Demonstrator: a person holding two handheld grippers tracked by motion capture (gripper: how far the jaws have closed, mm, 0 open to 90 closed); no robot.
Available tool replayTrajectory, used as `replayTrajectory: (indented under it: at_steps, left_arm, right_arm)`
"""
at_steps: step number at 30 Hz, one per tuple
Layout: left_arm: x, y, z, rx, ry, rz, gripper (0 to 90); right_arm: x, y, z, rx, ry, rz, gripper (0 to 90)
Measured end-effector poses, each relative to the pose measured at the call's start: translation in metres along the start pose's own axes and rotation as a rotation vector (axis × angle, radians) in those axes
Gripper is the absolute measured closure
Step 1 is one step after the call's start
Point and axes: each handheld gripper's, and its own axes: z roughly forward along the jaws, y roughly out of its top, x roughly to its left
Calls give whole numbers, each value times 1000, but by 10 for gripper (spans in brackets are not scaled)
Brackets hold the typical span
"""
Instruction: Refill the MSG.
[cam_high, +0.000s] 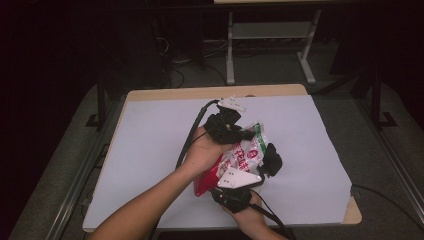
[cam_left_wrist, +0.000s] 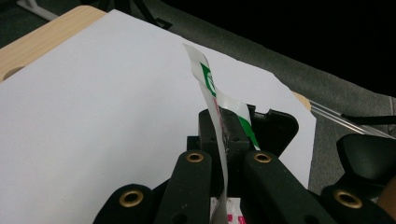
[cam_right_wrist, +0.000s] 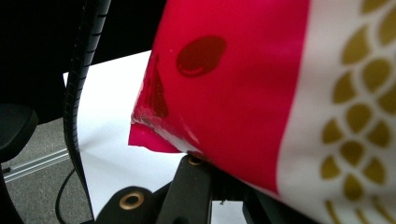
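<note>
Claws hold one snack bag (cam_high: 240, 161) up over the desk (cam_high: 150, 145). Left claw (cam_left_wrist: 226, 135) pinches its thin green top edge. Right claw (cam_high: 271, 159) grips the red bottom end, so the bag stays stretched between them, maybe to pull it open.

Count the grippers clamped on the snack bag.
2. The left gripper pinches the snack bag at its green-and-white top edge; the right gripper holds its red lower end, near the table's front edge.

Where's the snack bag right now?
In the high view the snack bag is held up over the middle of the white sheet, between the left claw pinching its green-and-white end and the right claw on its red end.
</note>
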Motion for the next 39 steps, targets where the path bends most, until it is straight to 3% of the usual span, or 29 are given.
replayTrajectory:
  at_steps: [23,39]
  left_arm:
    - [4,2,9,23,-16,-24,900]
    - [4,4,13,50,-20,-16,900]
  right_arm:
    - [-2,-1,0,5,4,9,900]
    - [-3,-1,0,1,9,11,900]
